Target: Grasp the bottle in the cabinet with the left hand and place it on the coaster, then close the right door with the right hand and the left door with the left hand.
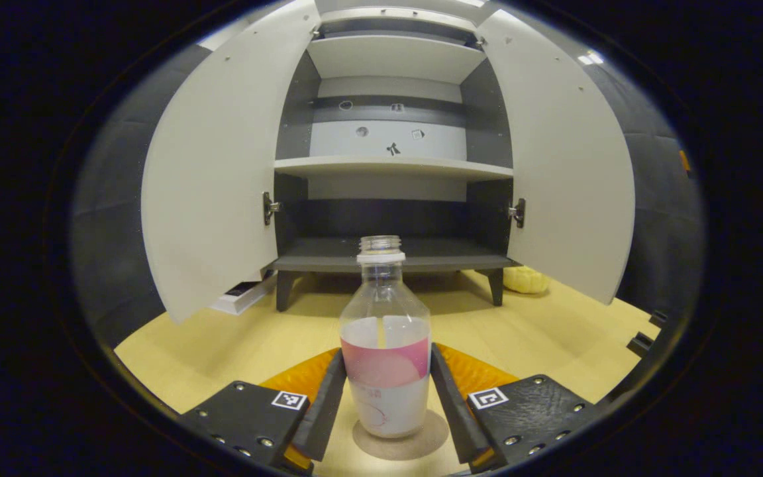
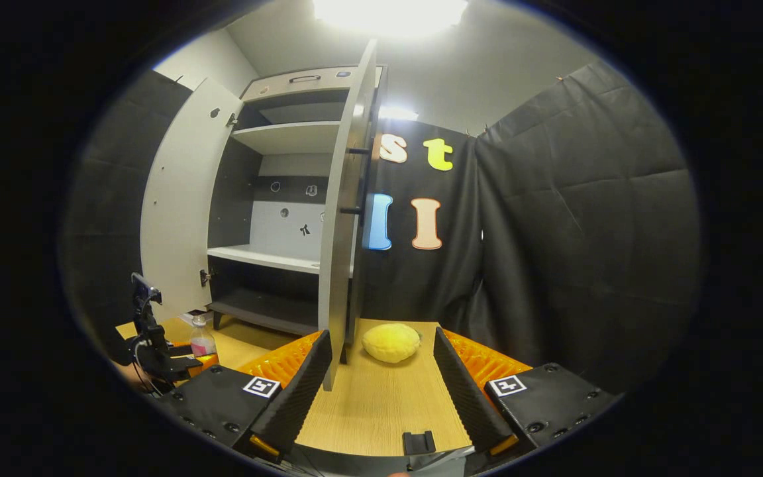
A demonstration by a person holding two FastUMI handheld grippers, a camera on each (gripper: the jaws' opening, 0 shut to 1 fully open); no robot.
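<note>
From my left gripper view, the coaster [image 1: 408, 445] is mostly under the bottle [image 1: 386, 358], and I can't tell whether the jaws touch it. A white box [image 1: 242, 295] hides behind the left door [image 1: 212, 179]. In my right gripper view the bottle's too small to read.

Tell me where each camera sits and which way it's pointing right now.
Left gripper view: rides the left claw, low over the table, facing the open cabinet; its fingers flank the bottle.
Right gripper view: rides the right claw, facing the right door edge-on; fingers apart.
Shared: cabinet, bottle, yellow object.
</note>
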